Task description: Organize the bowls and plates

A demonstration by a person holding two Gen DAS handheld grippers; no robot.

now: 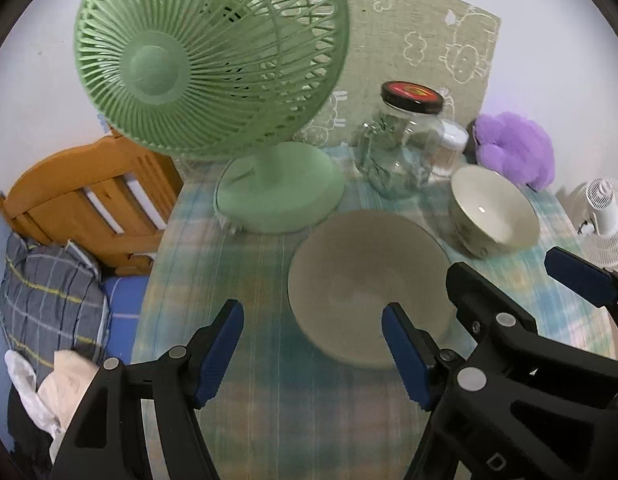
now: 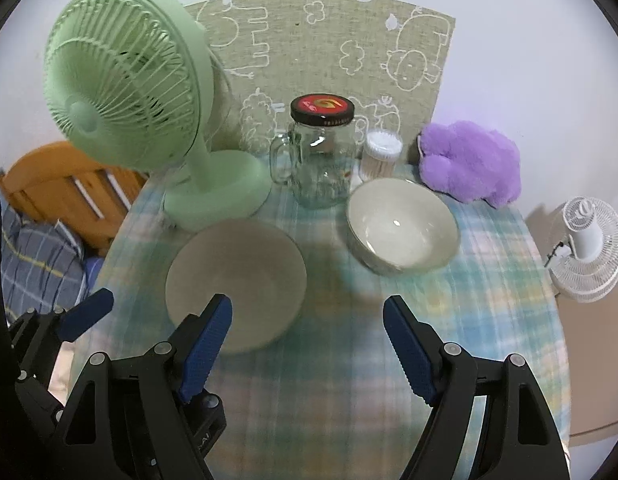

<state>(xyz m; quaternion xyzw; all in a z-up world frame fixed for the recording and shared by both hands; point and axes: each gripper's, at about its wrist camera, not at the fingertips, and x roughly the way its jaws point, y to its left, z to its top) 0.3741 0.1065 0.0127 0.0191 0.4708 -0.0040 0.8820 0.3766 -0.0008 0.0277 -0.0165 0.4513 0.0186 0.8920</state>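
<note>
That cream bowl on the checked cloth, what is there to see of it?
The bowl is deep and round, looks like glazed ceramic, cream inside with a glint of light, and seems empty. The left wrist view shows a faint pattern on its outer wall. It stands upright on the tablecloth, right of the flat plate and apart from it, just in front of the glass jar. Neither gripper touches it.

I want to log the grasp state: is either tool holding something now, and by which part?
Nothing is held. The left tool and the right tool are both open above the table, apart from the plate and the bowl.
</note>
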